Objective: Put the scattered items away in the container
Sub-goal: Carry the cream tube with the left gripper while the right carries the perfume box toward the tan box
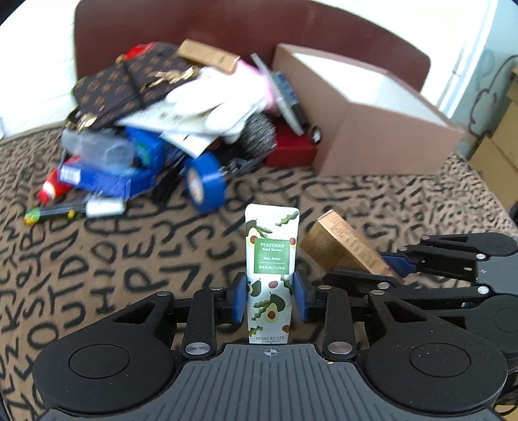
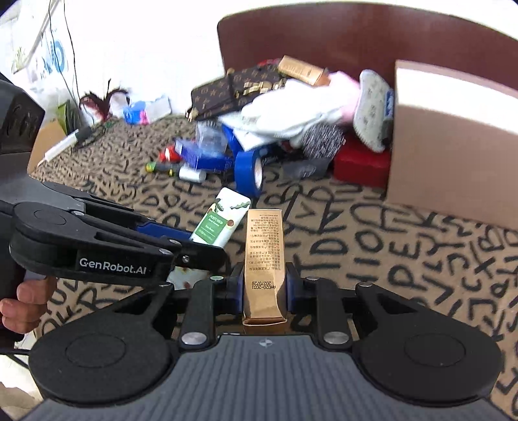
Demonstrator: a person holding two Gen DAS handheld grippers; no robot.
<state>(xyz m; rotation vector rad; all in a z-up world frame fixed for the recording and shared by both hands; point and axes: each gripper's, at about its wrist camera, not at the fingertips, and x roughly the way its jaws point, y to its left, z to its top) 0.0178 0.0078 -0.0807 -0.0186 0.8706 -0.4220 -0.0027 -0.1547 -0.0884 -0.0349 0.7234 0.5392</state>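
My left gripper (image 1: 271, 299) is shut on a white hand cream box with an avocado print (image 1: 271, 259), held upright above the patterned cloth. My right gripper (image 2: 264, 288) is shut on a slim gold box (image 2: 263, 256), also lifted off the cloth. The two held boxes sit side by side: the gold box (image 1: 343, 246) shows to the right in the left wrist view, the hand cream box (image 2: 220, 223) to the left in the right wrist view. The open cardboard container (image 1: 365, 113) stands at the back right. A pile of scattered items (image 1: 168, 107) lies left of it.
The pile holds a brown monogram bag (image 1: 129, 84), white gloves (image 1: 213, 103), a blue tape roll (image 1: 205, 181), a red box (image 1: 291, 149), another gold box (image 1: 207, 55) and a brush (image 2: 369, 110). A brown headboard (image 1: 226, 29) rises behind. A hand (image 2: 26, 301) grips the left tool.
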